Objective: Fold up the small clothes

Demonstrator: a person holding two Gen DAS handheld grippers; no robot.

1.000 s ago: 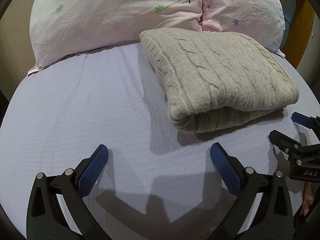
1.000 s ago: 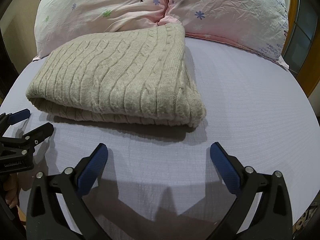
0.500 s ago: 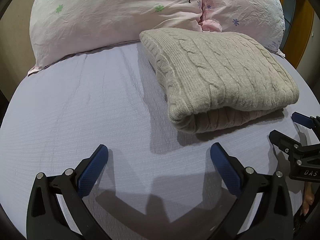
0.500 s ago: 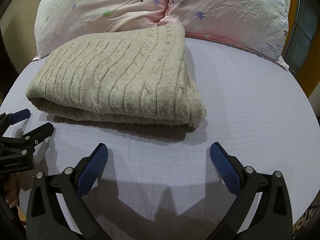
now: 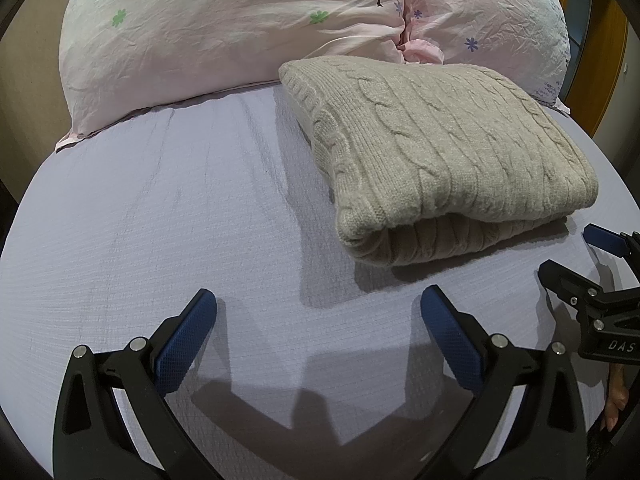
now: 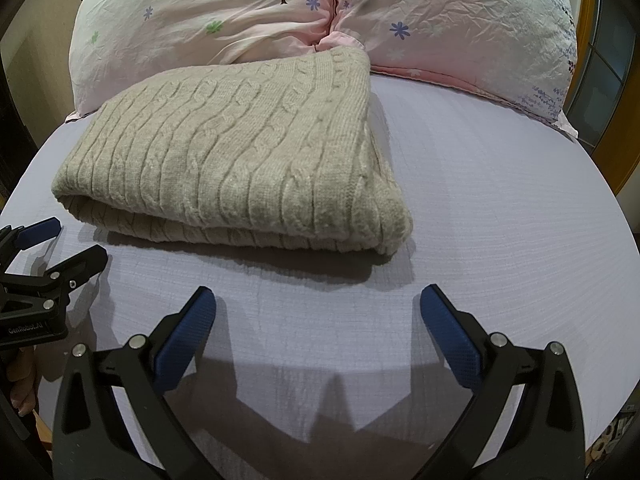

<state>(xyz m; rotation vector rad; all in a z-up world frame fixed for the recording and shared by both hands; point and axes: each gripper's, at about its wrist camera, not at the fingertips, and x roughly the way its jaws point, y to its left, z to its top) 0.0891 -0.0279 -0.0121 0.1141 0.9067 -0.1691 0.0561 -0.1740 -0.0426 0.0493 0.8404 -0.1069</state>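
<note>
**K:** Jaws status, left to right? Left gripper [image 5: 318, 312]: blue pads spread wide, nothing between them, low over the lilac sheet [image 5: 168, 216]. Right gripper [image 6: 318, 312]: same, spread wide and empty.

**M:** Agreed. Each one also shows in the other's view: the right gripper at 3 o'clock in the left wrist view, the left gripper at 9 o'clock in the right wrist view. Both apart from the cloth.

**K:** Where's the garment?

**M:** Beige cable-knit sweater [image 5: 448, 152] sits at 1–2 o'clock from the left gripper; from the right gripper it's at 11 o'clock [image 6: 240, 160]. It lies flat on the sheet in a squared, doubled stack, rounded fold facing the grippers, far edge touching the pink floral pillows [image 5: 248, 20].

**K:** Step?

**M:** Looks finished, or a pause after the last fold. Edges look roughly lined up, no sleeve hanging out that I can see.

**K:** Next move?

**M:** Judgement only: either back off and call it done, or one more half-fold. That needs both pads pinching the near corners of the thick edge, all layers together, or the knit slides apart.

**K:** Change versus the earlier frames?

**M:** None. Grippers, sweater and shadows sit exactly as they did a second ago.
</note>
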